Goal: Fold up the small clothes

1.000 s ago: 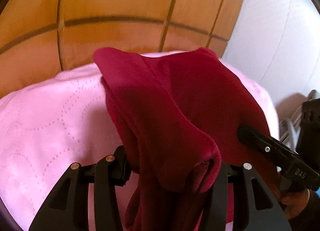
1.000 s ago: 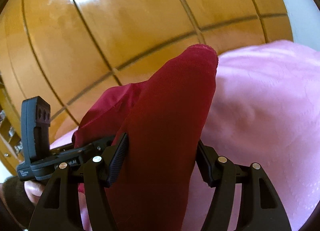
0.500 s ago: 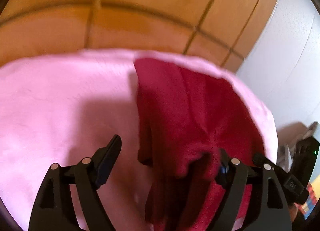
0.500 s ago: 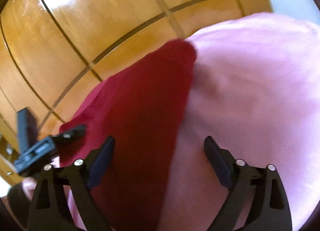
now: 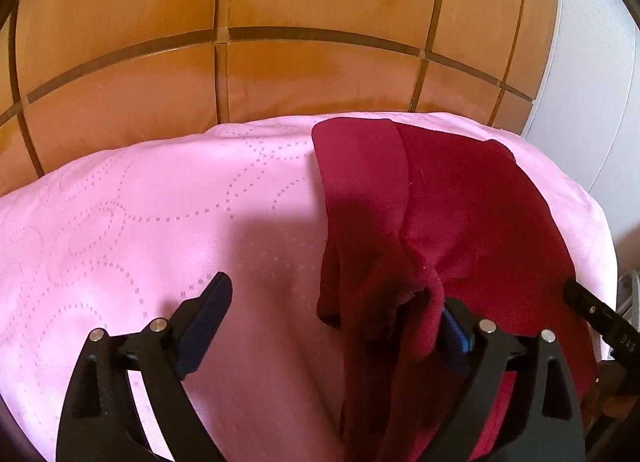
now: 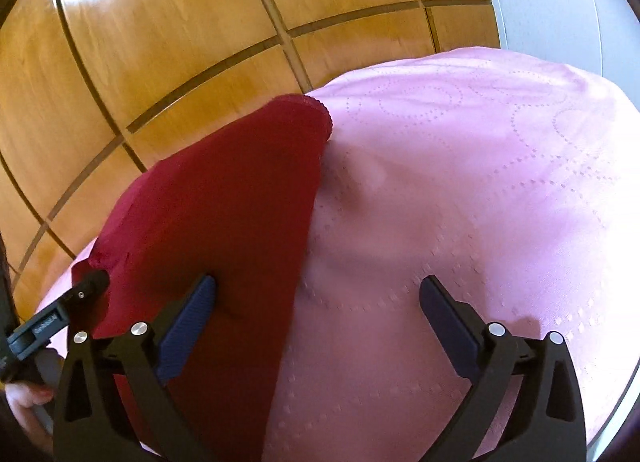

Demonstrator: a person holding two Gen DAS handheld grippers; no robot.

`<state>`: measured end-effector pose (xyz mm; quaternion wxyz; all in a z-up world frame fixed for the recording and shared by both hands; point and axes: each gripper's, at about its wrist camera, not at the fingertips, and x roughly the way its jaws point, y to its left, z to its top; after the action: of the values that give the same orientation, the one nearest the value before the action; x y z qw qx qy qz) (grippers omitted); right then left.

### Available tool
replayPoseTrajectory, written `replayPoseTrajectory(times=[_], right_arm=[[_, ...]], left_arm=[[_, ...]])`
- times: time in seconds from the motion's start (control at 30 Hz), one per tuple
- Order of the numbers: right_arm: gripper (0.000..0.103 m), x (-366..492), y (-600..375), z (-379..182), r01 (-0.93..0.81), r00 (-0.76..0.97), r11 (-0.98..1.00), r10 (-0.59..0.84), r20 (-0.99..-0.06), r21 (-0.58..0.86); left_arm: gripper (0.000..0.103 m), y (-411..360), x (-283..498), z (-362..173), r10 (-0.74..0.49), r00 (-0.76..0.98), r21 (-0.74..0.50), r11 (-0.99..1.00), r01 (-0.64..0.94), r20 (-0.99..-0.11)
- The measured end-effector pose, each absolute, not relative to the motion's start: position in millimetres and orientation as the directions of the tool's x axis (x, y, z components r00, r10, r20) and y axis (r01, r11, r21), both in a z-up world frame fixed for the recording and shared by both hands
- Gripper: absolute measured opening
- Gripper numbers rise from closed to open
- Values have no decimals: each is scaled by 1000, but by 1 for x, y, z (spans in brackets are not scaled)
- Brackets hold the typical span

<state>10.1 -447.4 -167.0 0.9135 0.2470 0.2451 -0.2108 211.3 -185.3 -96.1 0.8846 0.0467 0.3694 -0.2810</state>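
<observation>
One dark red garment laid on one pink quilted bedspread.
Two grippers seen: left gripper and right gripper fingers just spread wide, released; cloth bunched against left's right finger.

A bed covered in a pink quilted spread stands against the wooden panelled wall. A dark red garment lies on the spread, its far edge nearest that wall.
</observation>
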Motion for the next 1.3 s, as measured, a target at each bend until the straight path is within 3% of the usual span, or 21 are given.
replayPoseTrajectory(times=[0.2, 0.3, 0.47, 0.67, 1.17, 1.3], right_arm=[[99, 1, -445, -164, 525, 774, 784, -277, -570, 331], [99, -11, -441, -157, 560, 757, 746, -284, -589, 360], [99, -31, -434, -144, 602, 730, 698, -285, -621, 388], [99, -51, -396, -132, 608, 702, 728, -306, -643, 317], [99, -103, -318, -108, 621, 702, 765, -446, -555, 172], [99, -104, -317, -104, 616, 693, 769, -430, -579, 167]], left_arm=[[92, -172, 208, -83, -482, 552, -160, 833, 530, -680], [100, -164, 191, -76, -465, 570, -134, 840, 526, -677], [101, -150, 164, -70, -477, 562, -143, 833, 535, -676], [101, -133, 129, -55, -502, 570, -141, 817, 559, -651], [101, -90, 71, -21, -396, 710, -41, 887, 461, -582], [101, -89, 68, -18, -371, 716, -52, 904, 425, -591]])
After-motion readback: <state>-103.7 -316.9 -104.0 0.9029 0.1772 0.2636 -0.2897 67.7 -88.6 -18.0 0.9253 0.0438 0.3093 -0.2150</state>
